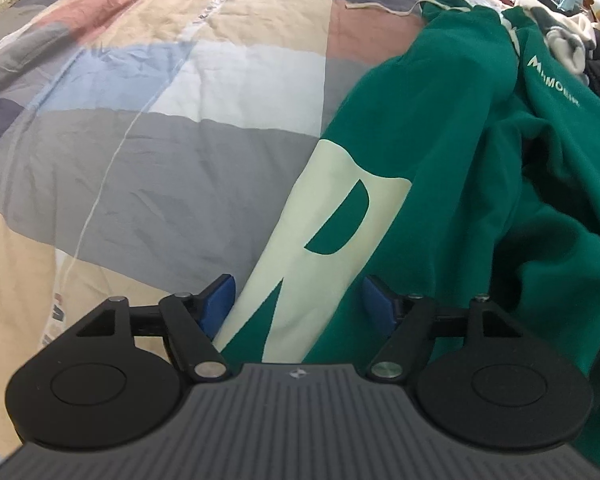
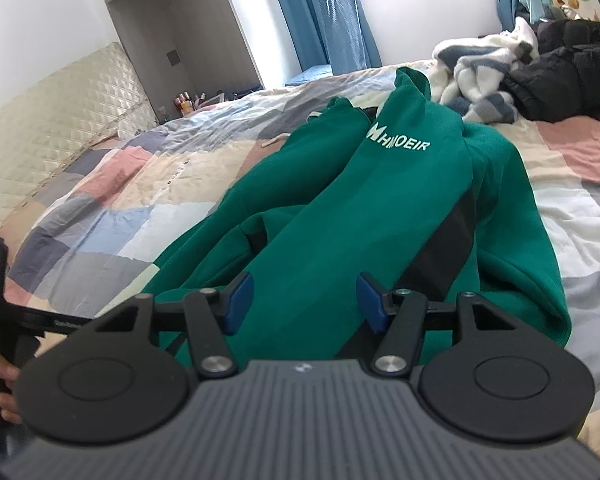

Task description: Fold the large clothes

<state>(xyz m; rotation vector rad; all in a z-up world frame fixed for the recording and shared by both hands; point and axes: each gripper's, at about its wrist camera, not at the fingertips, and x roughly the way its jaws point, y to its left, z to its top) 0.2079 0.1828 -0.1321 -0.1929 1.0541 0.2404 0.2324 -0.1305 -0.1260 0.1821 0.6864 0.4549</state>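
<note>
Bedroom setting; a patchwork duvet cover (image 1: pixel 148 128) in grey, beige, pink and pale blue blocks is spread over the bed. A green hoodie (image 1: pixel 452 152) is heaped on it, loosely bunched along the right of the left wrist view and through the middle of the right wrist view. A large pale printed letter (image 1: pixel 324 232) is seen on one panel, and small white brand lettering (image 2: pixel 398 140) on another fold. A cream drawstring (image 1: pixel 384 8) is trailed from the far end of the garment onto the cover.

The left gripper (image 1: pixel 298 306) is held low over the printed panel, jaws spread wide. Cloth lies between the blue pads (image 1: pixel 220 300), but it is not seen to be pinched; nothing is held.

The right gripper (image 2: pixel 304 304) is held over a green fold, jaws parted about halfway. Fabric is seen between the pads; whether it is pressed cannot be told.

A white-and-grey fleece blanket (image 2: pixel 480 76) and a black jacket (image 2: pixel 560 76) are piled beyond the hoodie. A quilted cream headboard (image 2: pixel 52 120) and blue curtains (image 2: pixel 328 20) are noted behind. Part of a hand (image 2: pixel 2 388) on the other handle is glimpsed at the lower left edge of the right wrist view.
</note>
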